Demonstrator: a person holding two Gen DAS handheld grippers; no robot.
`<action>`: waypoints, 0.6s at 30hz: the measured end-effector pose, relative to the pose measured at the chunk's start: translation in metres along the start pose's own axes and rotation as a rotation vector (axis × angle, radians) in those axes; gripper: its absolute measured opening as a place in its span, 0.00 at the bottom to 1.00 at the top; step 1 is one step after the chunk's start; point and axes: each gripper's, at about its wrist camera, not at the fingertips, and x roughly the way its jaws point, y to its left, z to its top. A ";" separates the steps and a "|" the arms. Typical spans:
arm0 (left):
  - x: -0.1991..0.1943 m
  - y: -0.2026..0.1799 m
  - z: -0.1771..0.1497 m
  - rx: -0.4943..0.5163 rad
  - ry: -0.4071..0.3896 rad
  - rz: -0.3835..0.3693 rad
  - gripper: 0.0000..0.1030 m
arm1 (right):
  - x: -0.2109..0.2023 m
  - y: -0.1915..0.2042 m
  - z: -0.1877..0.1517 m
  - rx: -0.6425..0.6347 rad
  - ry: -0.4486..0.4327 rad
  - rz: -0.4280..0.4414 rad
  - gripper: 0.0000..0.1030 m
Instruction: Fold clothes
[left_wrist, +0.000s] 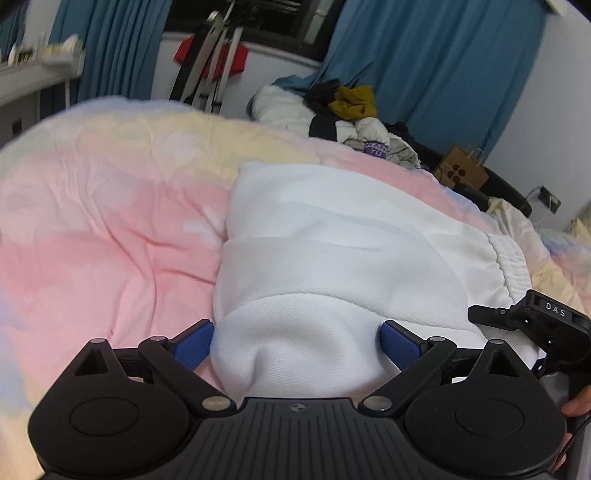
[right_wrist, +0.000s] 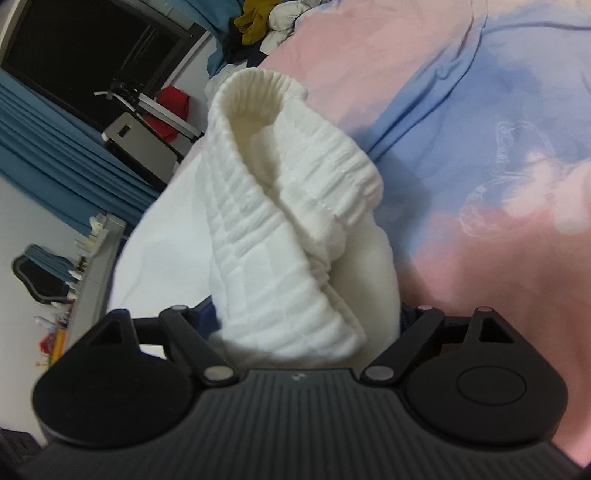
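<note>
White sweatpants (left_wrist: 332, 236) lie folded on a pink, yellow and blue duvet (left_wrist: 110, 221). My left gripper (left_wrist: 295, 345) has its blue pads wide apart with a bulge of the white cloth between them. My right gripper (left_wrist: 532, 325) shows at the right edge of the left wrist view, at the ribbed waistband (left_wrist: 509, 258). In the right wrist view the waistband (right_wrist: 288, 206) rises up from between the right gripper's (right_wrist: 306, 325) fingers, which are mostly hidden by the cloth.
A pile of loose clothes (left_wrist: 354, 114) lies at the far end of the bed, with a brown paper bag (left_wrist: 461, 170) beside it. Blue curtains (left_wrist: 436, 66) and a dark window are behind. A desk and chair (right_wrist: 40, 273) stand at the left.
</note>
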 end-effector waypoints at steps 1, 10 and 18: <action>0.002 0.002 0.000 -0.016 0.004 -0.004 0.95 | -0.002 0.001 0.002 0.003 -0.003 0.023 0.85; 0.023 0.011 0.002 -0.079 0.057 -0.037 0.88 | -0.016 0.009 0.014 0.010 -0.061 0.187 0.87; 0.020 0.002 0.012 -0.110 0.049 -0.019 0.51 | -0.011 0.012 0.010 -0.050 -0.071 0.055 0.50</action>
